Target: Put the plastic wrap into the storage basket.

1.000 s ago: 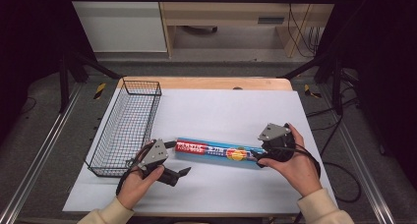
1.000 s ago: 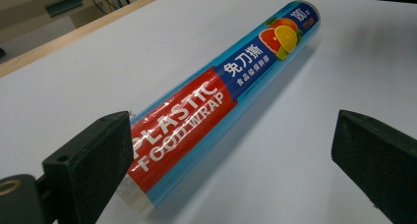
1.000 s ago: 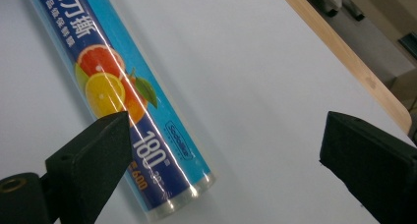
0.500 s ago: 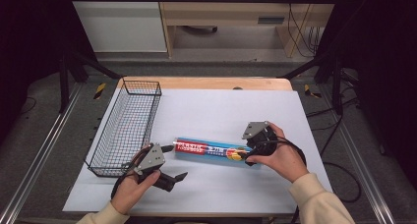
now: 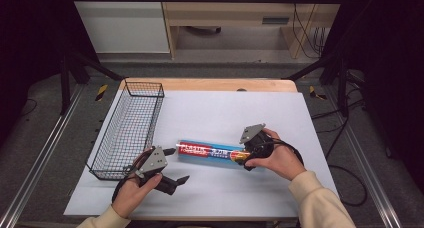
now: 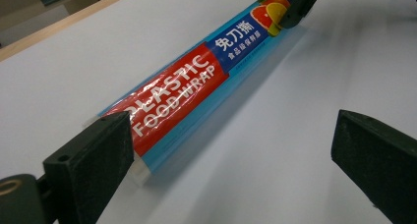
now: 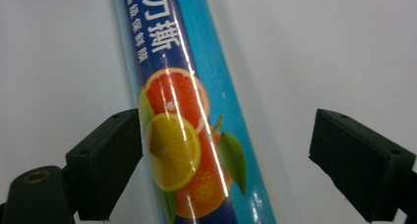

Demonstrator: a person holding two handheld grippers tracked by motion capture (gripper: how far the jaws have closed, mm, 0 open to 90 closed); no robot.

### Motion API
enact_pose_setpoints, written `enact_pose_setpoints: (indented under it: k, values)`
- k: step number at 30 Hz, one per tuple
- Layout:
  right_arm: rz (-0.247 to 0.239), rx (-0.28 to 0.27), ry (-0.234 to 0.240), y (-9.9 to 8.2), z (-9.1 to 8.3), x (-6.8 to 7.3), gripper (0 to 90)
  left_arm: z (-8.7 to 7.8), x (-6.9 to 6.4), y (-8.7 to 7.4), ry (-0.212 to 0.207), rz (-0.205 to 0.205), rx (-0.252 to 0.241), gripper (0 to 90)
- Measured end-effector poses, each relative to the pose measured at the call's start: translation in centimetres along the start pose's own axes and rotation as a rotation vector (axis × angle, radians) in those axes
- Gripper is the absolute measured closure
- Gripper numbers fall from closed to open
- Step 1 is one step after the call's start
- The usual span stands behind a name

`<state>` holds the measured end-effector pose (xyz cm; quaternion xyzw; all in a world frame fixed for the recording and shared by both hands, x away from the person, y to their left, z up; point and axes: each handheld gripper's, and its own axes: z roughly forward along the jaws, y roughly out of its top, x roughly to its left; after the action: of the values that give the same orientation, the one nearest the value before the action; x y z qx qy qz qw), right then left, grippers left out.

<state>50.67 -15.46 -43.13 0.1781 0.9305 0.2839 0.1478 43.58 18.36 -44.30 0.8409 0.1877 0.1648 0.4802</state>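
**Right claw closing around the plastic wrap roll**

The plastic wrap roll (image 5: 212, 151) lies flat on the white counter (image 5: 225, 113), just beside the near end of the wire basket (image 5: 131, 129), its red end toward the basket and its fruit-printed end away from it.

The right claw (image 5: 243, 157) is set over the roll's fruit-printed end. In the right gripper view the roll (image 7: 189, 135) runs up between the jaws: one jaw is at its edge, the other stands well clear, so there is no grip yet. The jaws have just been closing, with the roll between them.

The left claw (image 5: 176, 165) rests near the roll's red end, its jaws wide apart and holding nothing. In the left gripper view the roll (image 6: 196, 86) lies beyond one jaw.
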Motion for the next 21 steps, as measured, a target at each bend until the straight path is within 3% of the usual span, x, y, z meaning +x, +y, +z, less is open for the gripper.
enact_pose_setpoints:
  k: [9,21]
  values:
    - [-0.040,0.056,0.049,-0.3,1.5,0.2,14.7,0.4,-0.3,-0.1,-0.016,0.006,0.018,2.6]
    - [-0.047,0.086,0.093,-0.3,2.4,0.1,19.1,0.5,-0.4,-0.1,-0.024,0.009,0.030,2.7]
